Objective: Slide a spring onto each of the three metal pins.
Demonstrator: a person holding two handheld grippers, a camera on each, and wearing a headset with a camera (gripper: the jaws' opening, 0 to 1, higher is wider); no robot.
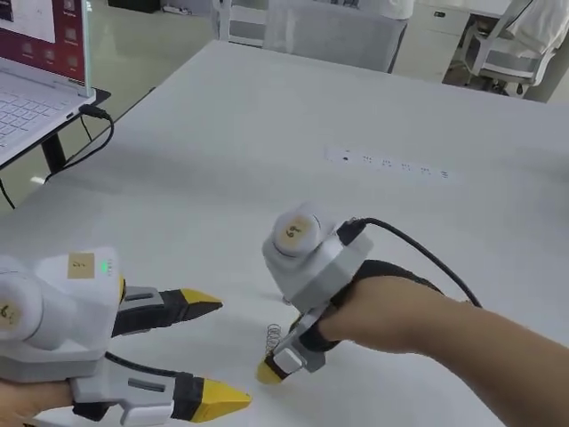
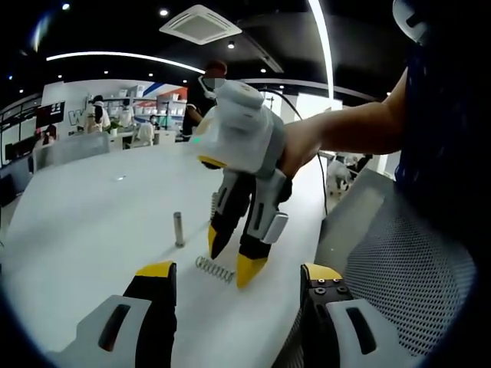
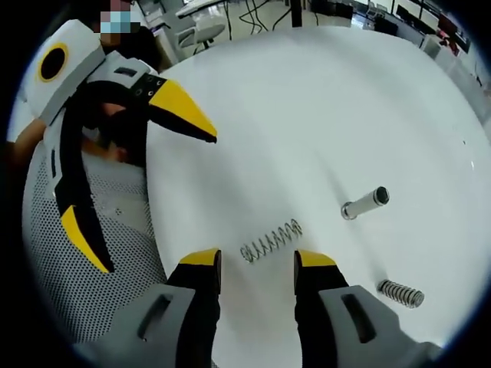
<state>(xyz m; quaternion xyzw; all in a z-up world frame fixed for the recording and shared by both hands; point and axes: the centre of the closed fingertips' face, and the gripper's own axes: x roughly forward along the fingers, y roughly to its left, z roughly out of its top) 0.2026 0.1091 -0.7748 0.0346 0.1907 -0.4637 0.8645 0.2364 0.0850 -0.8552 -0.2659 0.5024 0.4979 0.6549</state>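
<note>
The right gripper (image 3: 258, 259) points down at the white table (image 1: 267, 133), its yellow-tipped jaws parted to a moderate gap and holding nothing. A spring (image 3: 270, 240) lies flat on the table just ahead of those tips, in line with the gap between them and not pinched. In the left gripper view it lies right beside the lower of the right gripper's two tips, and I cannot tell whether they touch. A short metal pin (image 3: 366, 203) stands upright on the table near the spring, apart from it and bare. A second spring (image 3: 400, 292) lies flat off to the side, past one jaw of the right gripper and well apart from the first. The left gripper (image 1: 216, 351) hangs over the near edge of the table, to the left of the right one, its jaws spread wide and empty, aimed toward the right gripper and the spring. A hand (image 1: 382, 316) wraps the right gripper's handle, and a black cable (image 1: 427, 253) runs back from the gripper. An open laptop (image 1: 27, 80) sits at the far left.
</note>
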